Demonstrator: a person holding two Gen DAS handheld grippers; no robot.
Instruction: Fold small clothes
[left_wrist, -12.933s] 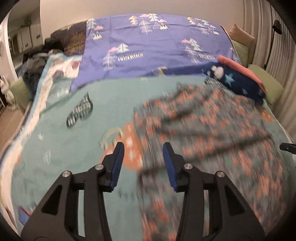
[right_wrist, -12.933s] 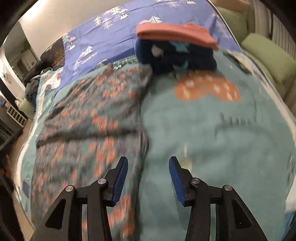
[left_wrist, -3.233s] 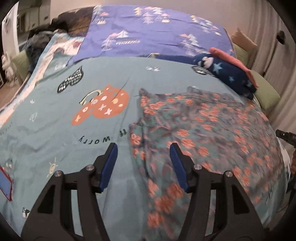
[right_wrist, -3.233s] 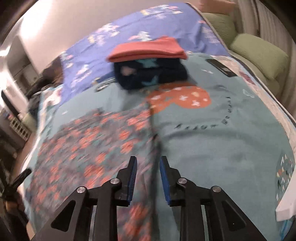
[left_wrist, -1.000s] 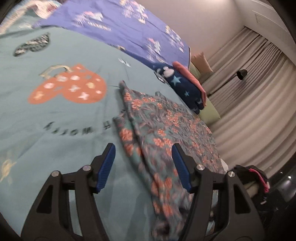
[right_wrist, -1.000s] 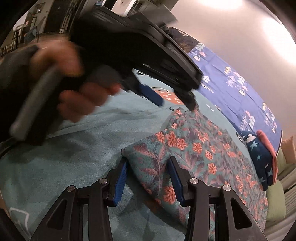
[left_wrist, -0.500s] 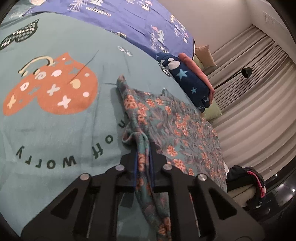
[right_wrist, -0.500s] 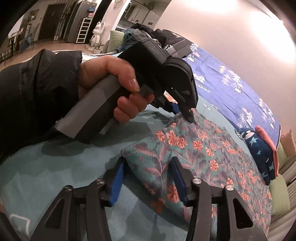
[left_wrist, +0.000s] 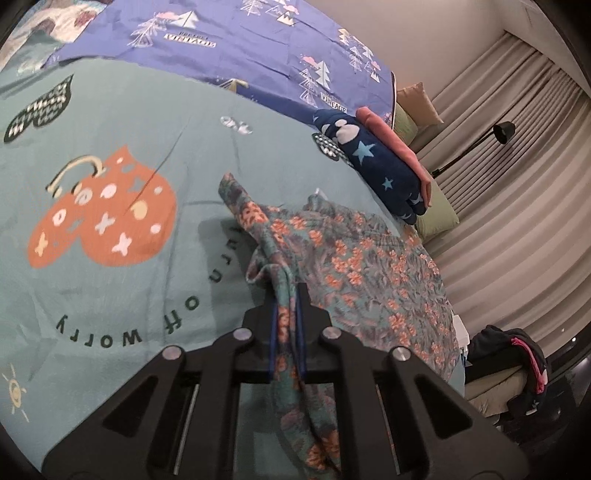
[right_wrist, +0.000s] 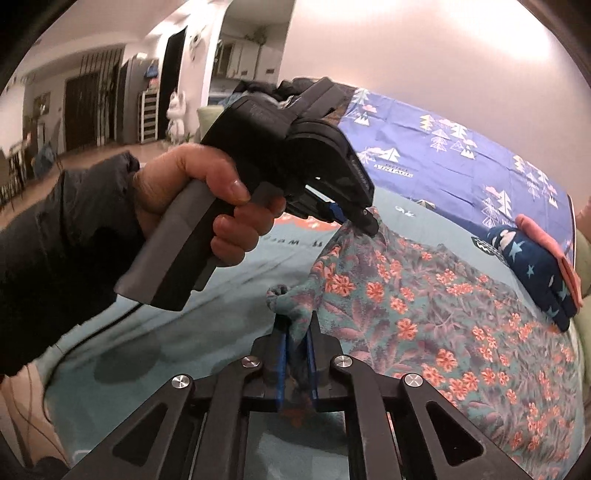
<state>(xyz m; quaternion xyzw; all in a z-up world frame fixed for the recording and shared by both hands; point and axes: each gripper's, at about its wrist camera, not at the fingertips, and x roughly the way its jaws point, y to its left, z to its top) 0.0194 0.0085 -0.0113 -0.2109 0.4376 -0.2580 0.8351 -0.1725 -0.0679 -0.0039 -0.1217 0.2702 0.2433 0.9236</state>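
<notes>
A teal garment with orange flowers (left_wrist: 362, 258) lies spread on the teal bed cover (left_wrist: 110, 177). My left gripper (left_wrist: 286, 295) is shut on the garment's left edge and lifts it a little. In the right wrist view the garment (right_wrist: 424, 302) spreads to the right. My right gripper (right_wrist: 295, 325) is shut on a nearer corner of the same edge. The left gripper (right_wrist: 351, 218) shows there too, held in a hand, pinching the edge farther along.
A folded stack, a navy star piece (left_wrist: 376, 166) with a pink one on top, sits at the cover's far right, also in the right wrist view (right_wrist: 535, 266). A purple sheet (left_wrist: 240, 44) covers the far bed. Curtains, a floor lamp (left_wrist: 502, 133) and green cushions lie right.
Both grippers have closed on the floral garment's left edge, the left one first, the right one in the last half second. The pinched edge now rises off the cover.
</notes>
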